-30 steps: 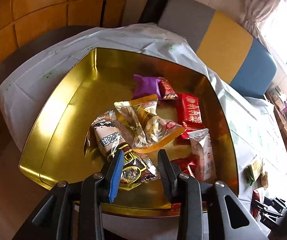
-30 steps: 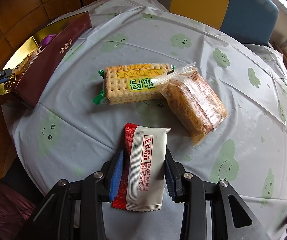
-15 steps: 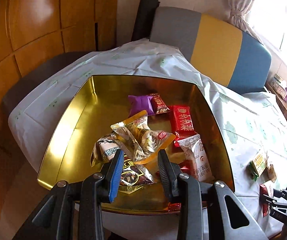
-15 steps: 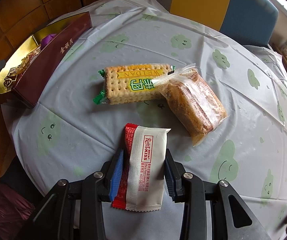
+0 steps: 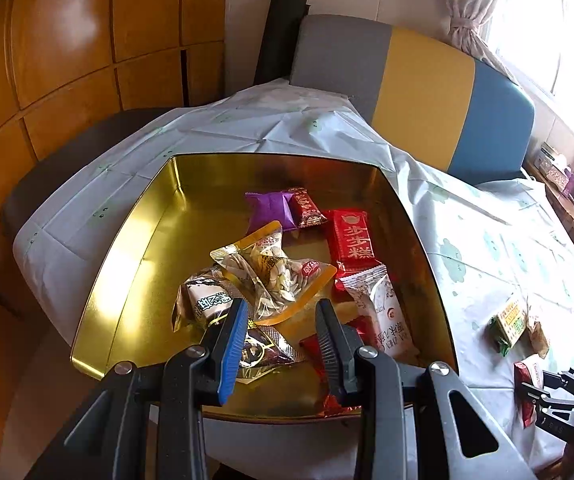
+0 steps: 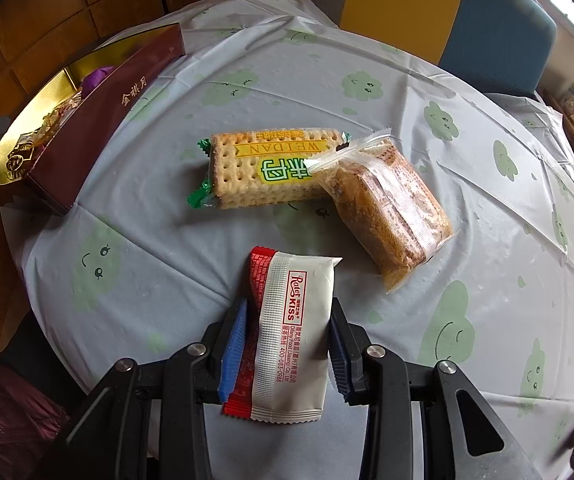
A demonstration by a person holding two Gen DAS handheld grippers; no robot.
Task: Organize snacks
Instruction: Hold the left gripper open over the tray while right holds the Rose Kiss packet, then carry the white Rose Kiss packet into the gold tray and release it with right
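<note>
My right tongs (image 6: 285,346) pinched the white packet (image 6: 293,336); my left tongs (image 5: 281,336) hung spread and empty over the tin (image 5: 127,280). I judged a firm grip and a lift clear of the tin's wall best.

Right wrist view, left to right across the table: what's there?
Gold tin with maroon side → green-ended cracker pack → white-and-red packet in the right claw → clear-wrapped brown cake.
</note>
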